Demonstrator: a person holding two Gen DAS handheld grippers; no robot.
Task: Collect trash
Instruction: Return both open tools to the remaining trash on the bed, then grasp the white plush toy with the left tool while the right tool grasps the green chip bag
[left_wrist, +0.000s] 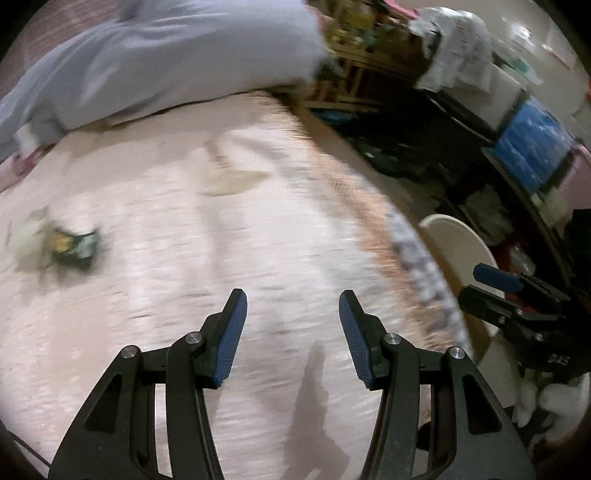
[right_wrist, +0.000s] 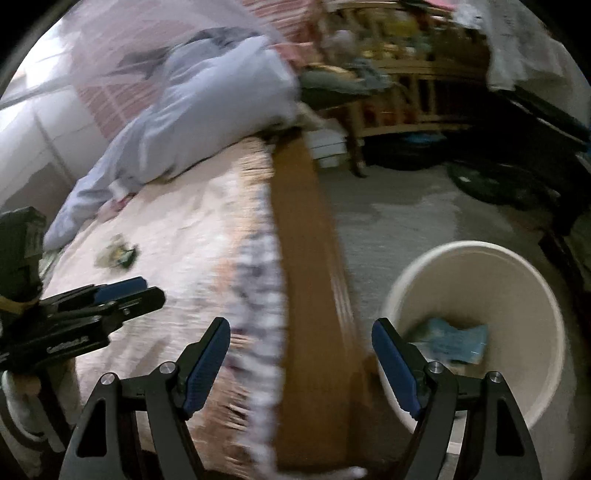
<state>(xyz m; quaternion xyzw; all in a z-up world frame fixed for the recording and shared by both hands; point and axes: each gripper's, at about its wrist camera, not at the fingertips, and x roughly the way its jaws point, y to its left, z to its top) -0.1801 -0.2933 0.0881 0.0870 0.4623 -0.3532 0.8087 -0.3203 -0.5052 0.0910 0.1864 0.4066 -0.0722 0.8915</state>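
A crumpled green and yellow wrapper (left_wrist: 72, 249) lies on the pink bed cover (left_wrist: 184, 236), far left of my left gripper (left_wrist: 292, 299), which is open and empty above the bed. The wrapper also shows in the right wrist view (right_wrist: 118, 254). My right gripper (right_wrist: 301, 328) is open and empty over the bed's wooden side rail (right_wrist: 310, 266). A white bin (right_wrist: 532, 354) stands on the floor to its right, with a blue wrapper (right_wrist: 450, 341) inside. The bin's rim shows in the left wrist view (left_wrist: 461, 240).
A light blue pillow or blanket (left_wrist: 166, 62) lies at the bed's far end. Wooden furniture (right_wrist: 399, 96) and dark clutter stand across the grey floor (right_wrist: 399, 221). A blue screen (left_wrist: 532, 147) glows at the right. Both views are motion-blurred.
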